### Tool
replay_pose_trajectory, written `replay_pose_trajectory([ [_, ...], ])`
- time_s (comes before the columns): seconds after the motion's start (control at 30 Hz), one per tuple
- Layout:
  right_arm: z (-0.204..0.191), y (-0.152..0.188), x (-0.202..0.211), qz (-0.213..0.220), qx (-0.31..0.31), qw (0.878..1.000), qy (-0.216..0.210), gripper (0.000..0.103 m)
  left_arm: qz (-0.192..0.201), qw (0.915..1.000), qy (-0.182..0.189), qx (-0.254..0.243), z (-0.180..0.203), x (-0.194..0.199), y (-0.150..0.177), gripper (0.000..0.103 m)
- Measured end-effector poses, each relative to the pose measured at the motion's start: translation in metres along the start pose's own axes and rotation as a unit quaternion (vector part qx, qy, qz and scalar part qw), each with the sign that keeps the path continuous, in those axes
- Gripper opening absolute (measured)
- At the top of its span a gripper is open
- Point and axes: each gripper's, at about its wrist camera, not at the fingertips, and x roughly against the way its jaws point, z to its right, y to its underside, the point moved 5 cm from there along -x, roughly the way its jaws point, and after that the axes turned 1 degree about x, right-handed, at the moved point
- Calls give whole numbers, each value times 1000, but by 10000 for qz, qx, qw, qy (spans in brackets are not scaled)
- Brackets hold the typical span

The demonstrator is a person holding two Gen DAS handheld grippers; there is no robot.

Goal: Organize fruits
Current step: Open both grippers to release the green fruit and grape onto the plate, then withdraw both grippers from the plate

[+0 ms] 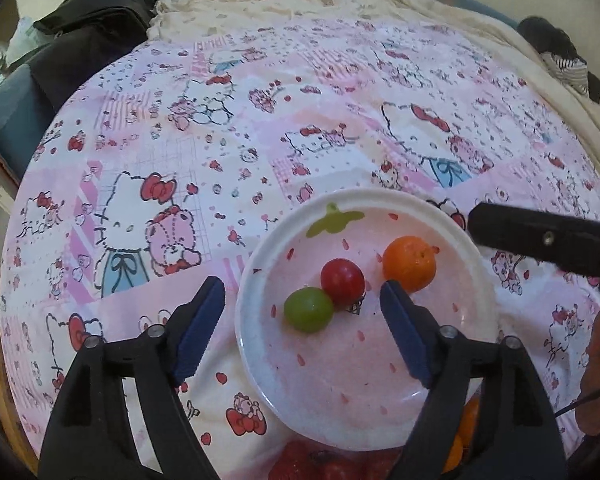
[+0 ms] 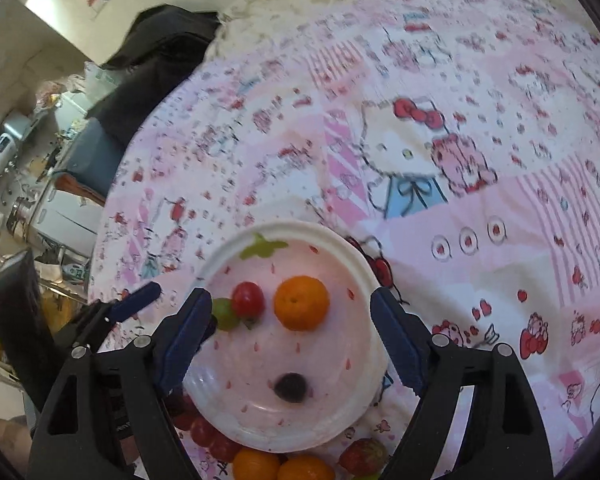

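Both tools hover spread wide and empty over the pink strawberry-print plate [image 2: 364, 276]: left tool [image 1: 302, 300], right tool [image 2: 292, 312]. On the plate lie an orange [image 2: 301, 303], a red cherry tomato [image 2: 248, 299], a green grape [image 1: 309, 309] touching it, and a dark grape [image 2: 291, 387]. More oranges [image 2: 256, 465] and a strawberry [image 2: 362, 456] sit just below the plate on the Hello Kitty cloth [image 1: 180, 152].

A pink cartoon-print sheet [image 1: 260, 140] covers the bed ahead of the jaws, with dark clothing [image 1: 88, 36] and cluttered shelves [image 2: 16, 184] to the left.
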Motion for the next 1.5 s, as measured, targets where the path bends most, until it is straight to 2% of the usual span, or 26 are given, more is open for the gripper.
replay_pose_trajectory([
  [0.2,-13,-7,22,369,173,9992,-38,86,214,9993,-1,300,-10,20,-5,77],
  [0.37,-12,-11,54,1125,207,9921,509,94,487,9973,-24,545,-26,50,-10,77],
  [0.4,-12,-12,59,1198,181,9913,514,95,559,9968,-63,568,-29,57,-10,77],
  [0.47,-14,-12,68,1171,159,9928,189,96,644,9959,-75,626,-34,68,-11,77],
  [0.63,-16,-6,97,1384,238,9893,388,96,733,9951,-62,653,-40,88,-5,77],
  [0.73,-12,4,114,1465,264,9867,657,96,824,9946,-99,630,-42,102,1,77],
  [0.8,-6,14,124,1498,135,9855,789,96,866,9942,-95,634,-43,113,6,77],
  [1.0,-8,38,147,1526,148,9853,759,96,904,9936,-32,674,-45,136,24,77],
  [1.2,-12,65,155,1345,136,9878,769,96,997,9931,-47,622,-46,153,43,77],
  [1.33,-20,83,148,1029,259,9918,710,96,781,9937,70,804,-50,151,57,77],
  [1.5,-22,101,138,785,300,9937,737,96,420,9941,-71,997,-57,141,72,77],
])
